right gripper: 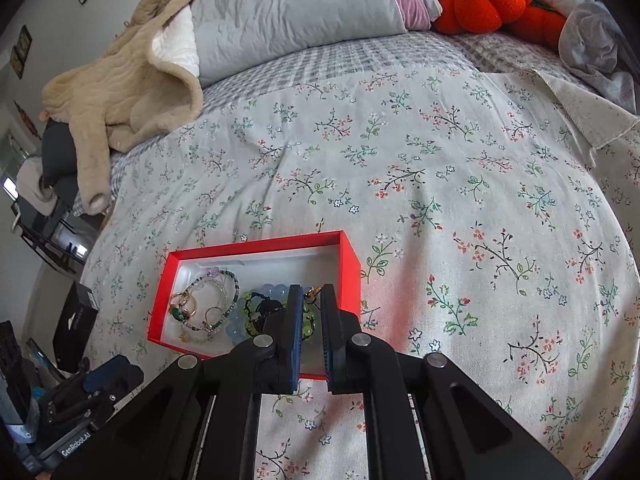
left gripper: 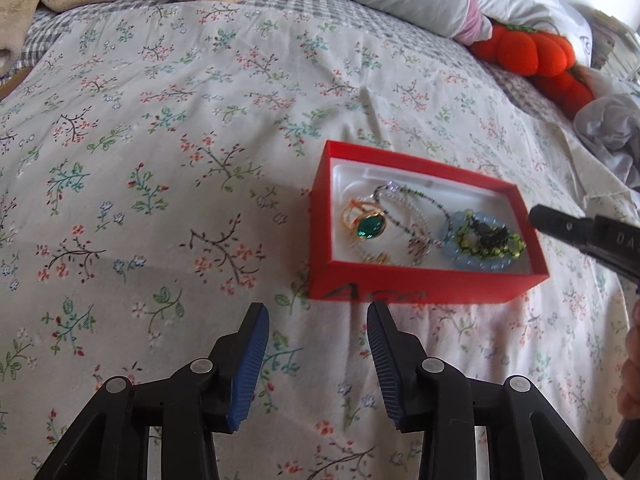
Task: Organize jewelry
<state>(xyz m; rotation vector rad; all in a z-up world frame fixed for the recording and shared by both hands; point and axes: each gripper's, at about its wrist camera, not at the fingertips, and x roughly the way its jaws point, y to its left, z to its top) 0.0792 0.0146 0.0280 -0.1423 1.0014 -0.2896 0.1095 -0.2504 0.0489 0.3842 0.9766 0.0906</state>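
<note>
Red box (left gripper: 420,292) on floral bedspread (left gripper: 160,160) holds rings, bracelets; left gripper (left gripper: 318,316) wide, empty; right gripper (right gripper: 311,294) nearly closed, pinching small gold piece (right gripper: 313,292).

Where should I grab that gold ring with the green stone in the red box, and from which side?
Grip the gold ring by its band, coming down from above. It lies low inside the red box, whose walls likely block any sideways approach, and the band is the thin part a tool could close across.
</note>
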